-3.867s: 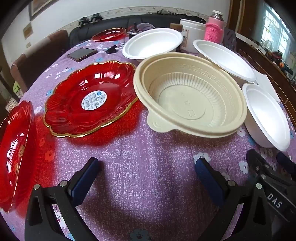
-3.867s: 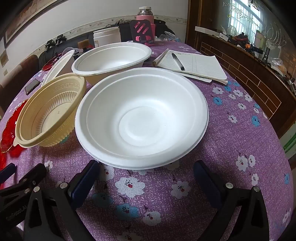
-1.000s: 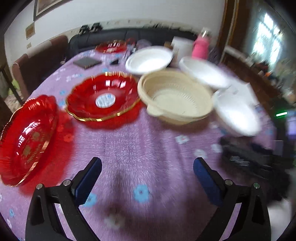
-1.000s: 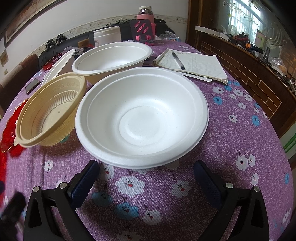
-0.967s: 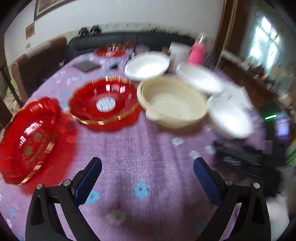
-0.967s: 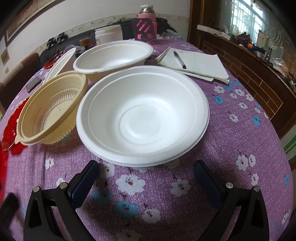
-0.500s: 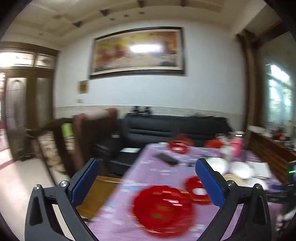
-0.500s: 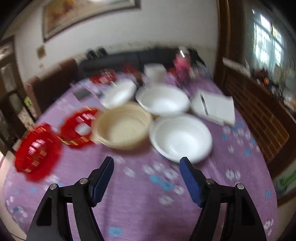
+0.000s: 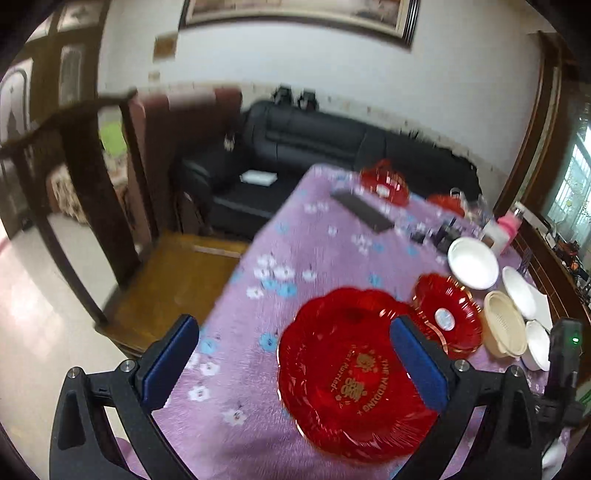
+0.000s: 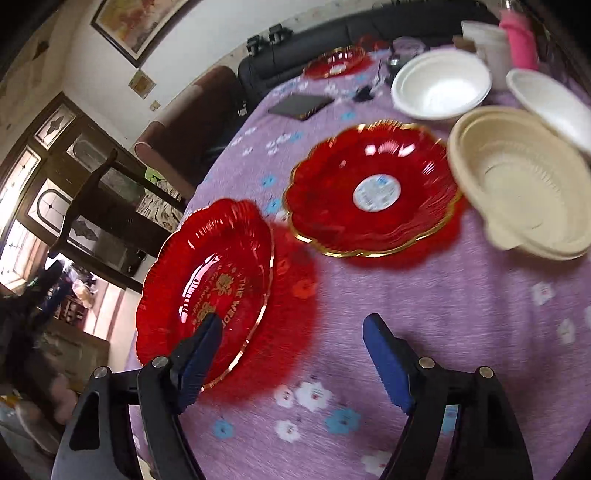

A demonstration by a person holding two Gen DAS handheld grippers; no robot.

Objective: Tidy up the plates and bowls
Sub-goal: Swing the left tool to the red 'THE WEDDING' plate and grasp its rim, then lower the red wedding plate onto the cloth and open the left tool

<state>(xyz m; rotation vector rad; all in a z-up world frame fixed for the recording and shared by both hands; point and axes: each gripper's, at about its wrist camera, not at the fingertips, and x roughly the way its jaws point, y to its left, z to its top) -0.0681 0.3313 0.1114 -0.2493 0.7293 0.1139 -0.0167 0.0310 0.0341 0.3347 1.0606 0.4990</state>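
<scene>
A red plate with gold lettering (image 9: 351, 373) (image 10: 210, 284) lies near the table's front left edge. A second red gold-rimmed plate with a white sticker (image 9: 447, 317) (image 10: 373, 188) lies beside it. A beige bowl (image 9: 504, 330) (image 10: 521, 181) and white bowls (image 9: 472, 262) (image 10: 439, 83) follow to the right. My left gripper (image 9: 295, 362) is open and high above the lettered plate. My right gripper (image 10: 291, 354) is open, its left finger over that plate's near rim.
A third red plate (image 10: 336, 61), a black phone (image 10: 301, 105), a pink bottle (image 10: 517, 33) and a white tub (image 10: 487, 40) stand at the table's far end. A wooden chair (image 9: 122, 206) stands left of the purple flowered table (image 10: 424, 302).
Both grippers rose and swung left, away from the bowls. The right gripper now hangs over the lettered red plate instead of the white bowl.
</scene>
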